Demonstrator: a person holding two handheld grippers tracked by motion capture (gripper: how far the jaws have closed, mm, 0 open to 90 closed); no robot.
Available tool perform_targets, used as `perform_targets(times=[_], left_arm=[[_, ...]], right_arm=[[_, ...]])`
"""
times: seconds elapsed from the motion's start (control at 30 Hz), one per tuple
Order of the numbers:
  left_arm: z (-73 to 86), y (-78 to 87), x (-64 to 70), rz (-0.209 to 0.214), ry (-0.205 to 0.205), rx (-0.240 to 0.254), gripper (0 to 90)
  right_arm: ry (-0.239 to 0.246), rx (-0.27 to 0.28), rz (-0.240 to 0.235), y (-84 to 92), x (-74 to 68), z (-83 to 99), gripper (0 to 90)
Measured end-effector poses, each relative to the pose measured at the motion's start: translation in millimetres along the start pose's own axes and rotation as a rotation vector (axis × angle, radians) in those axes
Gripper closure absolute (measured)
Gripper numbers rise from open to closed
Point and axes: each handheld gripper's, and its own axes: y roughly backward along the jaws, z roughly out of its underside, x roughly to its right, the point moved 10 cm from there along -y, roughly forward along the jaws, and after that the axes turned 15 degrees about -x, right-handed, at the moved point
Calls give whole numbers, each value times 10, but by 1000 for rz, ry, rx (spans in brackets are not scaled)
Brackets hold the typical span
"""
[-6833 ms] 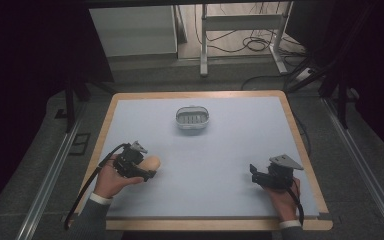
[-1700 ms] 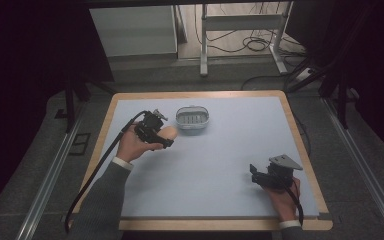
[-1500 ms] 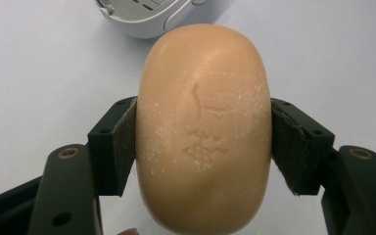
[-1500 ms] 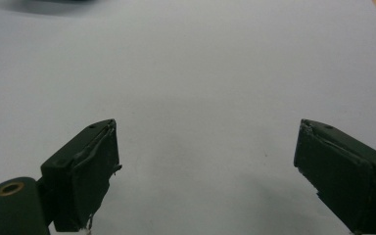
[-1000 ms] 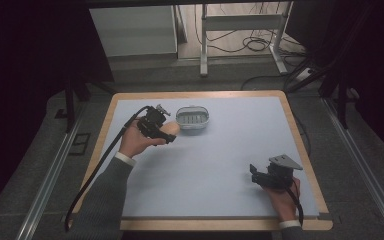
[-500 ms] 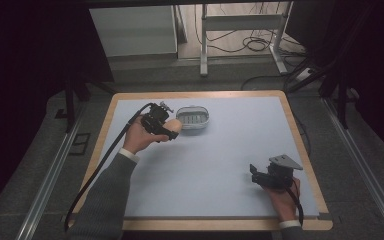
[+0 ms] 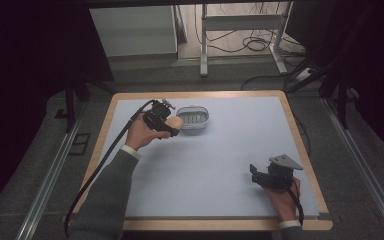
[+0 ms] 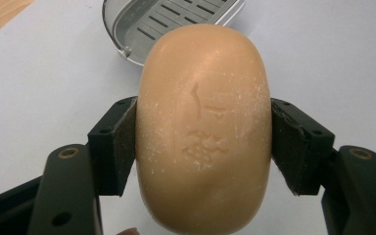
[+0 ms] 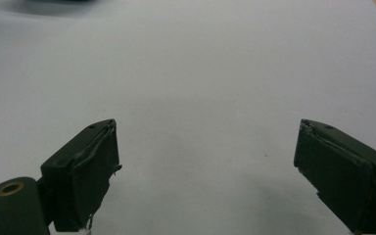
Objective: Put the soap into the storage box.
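L gripper is clamped on a tan soap bar; both pads press its long sides, w/ the bar sticking out well past the tips. In the left gripper view the soap carries a faint stamped mark on the face toward the camera, plus light scuffs. Just beyond the soap's far end sits a grey slotted soap dish, its rim right at the bar's tip; can't tell if they touch. In the high view the dish is just beside the L gripper, on its outer (tip) side, w/ the soap near the dish's near edge and above the desk.

R gripper rests low at the desk's near side, well apart from L gripper & dish, held in the person's hand. Its jaws stand wide apart w/ nothing between them, bare desk surface ahead of the tips.
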Motion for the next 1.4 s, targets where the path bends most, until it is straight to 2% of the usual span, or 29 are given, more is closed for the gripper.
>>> perform_targets(times=[0.27, 0.33, 0.4, 0.53, 0.63, 0.9, 1.4], left_arm=[[-80, -26, -25, -11, -22, -12, 326], [-118, -47, -16, 1, -11, -1, 326], [-131, -63, -41, -15, -27, -20, 326], [-192, -96, -29, -10, -37, -21, 326], [-241, -111, -26, -3, -35, -11, 326], [-317, -141, -54, -17, -44, -23, 326], [-452, -244, -81, -8, -49, -24, 326]], right_arm=[[0, 4, -3, 5, -3, -2, 96], [-1, 5, -3, 5, -2, -2, 96], [-1, 4, -5, 6, -2, -1, 96], [0, 4, -3, 5, -2, -2, 96], [-1, 4, -6, 6, -2, -2, 96], [-1, 3, -6, 5, -3, -1, 96], [0, 3, -6, 5, -3, -1, 96]])
